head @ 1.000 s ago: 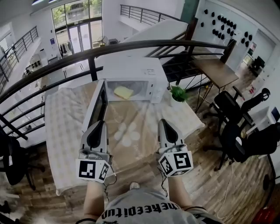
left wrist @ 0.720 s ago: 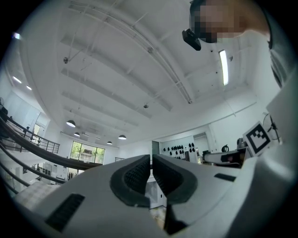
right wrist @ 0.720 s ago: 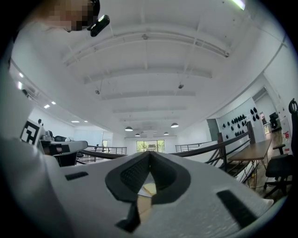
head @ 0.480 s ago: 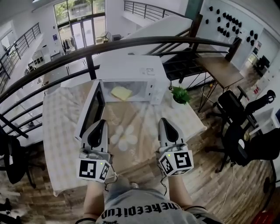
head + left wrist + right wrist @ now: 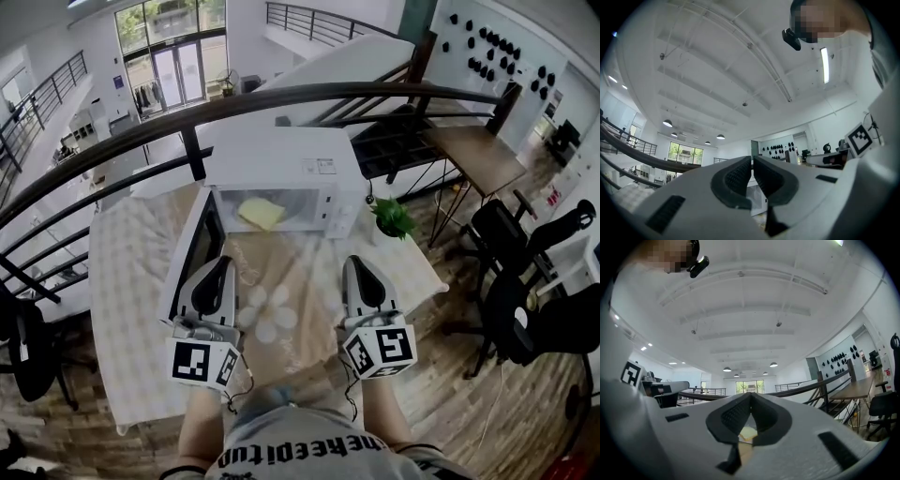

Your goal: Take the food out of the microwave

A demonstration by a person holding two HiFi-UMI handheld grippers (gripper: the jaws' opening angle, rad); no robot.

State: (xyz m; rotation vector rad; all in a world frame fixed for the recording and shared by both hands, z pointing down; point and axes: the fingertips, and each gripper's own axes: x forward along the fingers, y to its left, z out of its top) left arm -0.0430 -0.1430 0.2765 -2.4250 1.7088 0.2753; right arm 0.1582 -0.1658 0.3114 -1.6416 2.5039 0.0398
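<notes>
Cloth-covered table (image 5: 122, 281), mezzanine: microwave (image 5: 281, 159) with door (image 5: 192, 253) already open, yellow food (image 5: 262, 213) inside on its floor, my left gripper (image 5: 223, 262) and right gripper (image 5: 356, 262) both clenched empty, well short; reach, grasp and removal outstanding.

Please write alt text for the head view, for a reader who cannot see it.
A white microwave stands on a cloth-covered table with its door open and yellow food inside. Nearer the camera, the person's left claw and right claw point toward it, holding nothing.
</notes>
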